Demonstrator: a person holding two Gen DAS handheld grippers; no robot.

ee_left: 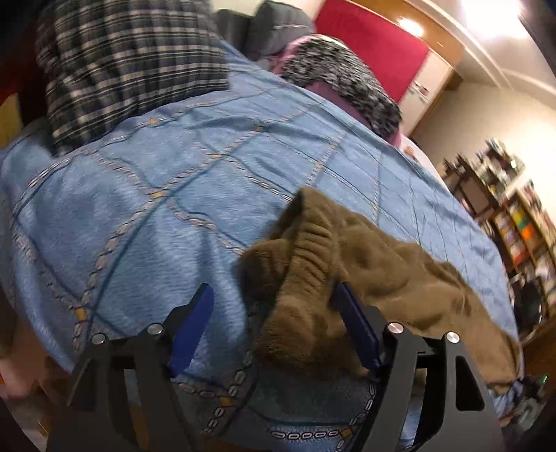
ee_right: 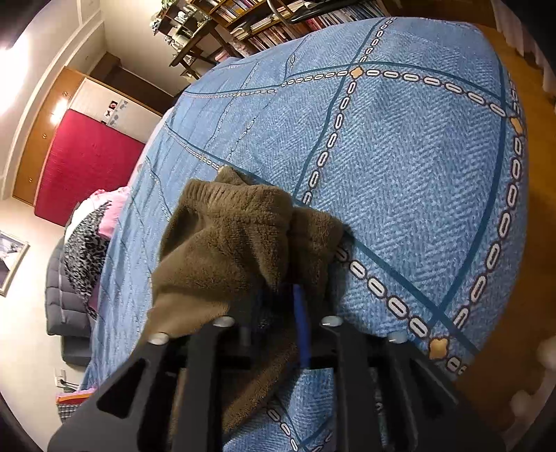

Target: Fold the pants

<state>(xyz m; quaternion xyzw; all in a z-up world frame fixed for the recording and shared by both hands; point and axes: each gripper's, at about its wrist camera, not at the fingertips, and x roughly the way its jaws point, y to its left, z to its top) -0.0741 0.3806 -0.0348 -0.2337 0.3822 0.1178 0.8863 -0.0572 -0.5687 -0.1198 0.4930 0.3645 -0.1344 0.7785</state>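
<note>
Both grippers at brown pants point(ee_left: 347, 264) nr bedspread point(ee_left: 156, 180) edge, open bedspread beyond

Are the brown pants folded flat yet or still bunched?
Still bunched: the brown pants lie in a crumpled heap on the blue bedspread, waistband ruffled and upturned.

A blue patterned bedspread point(ee_right: 417, 156) fills the room between bookshelves point(ee_right: 278, 17) and a red wardrobe panel point(ee_right: 83, 163).
</note>
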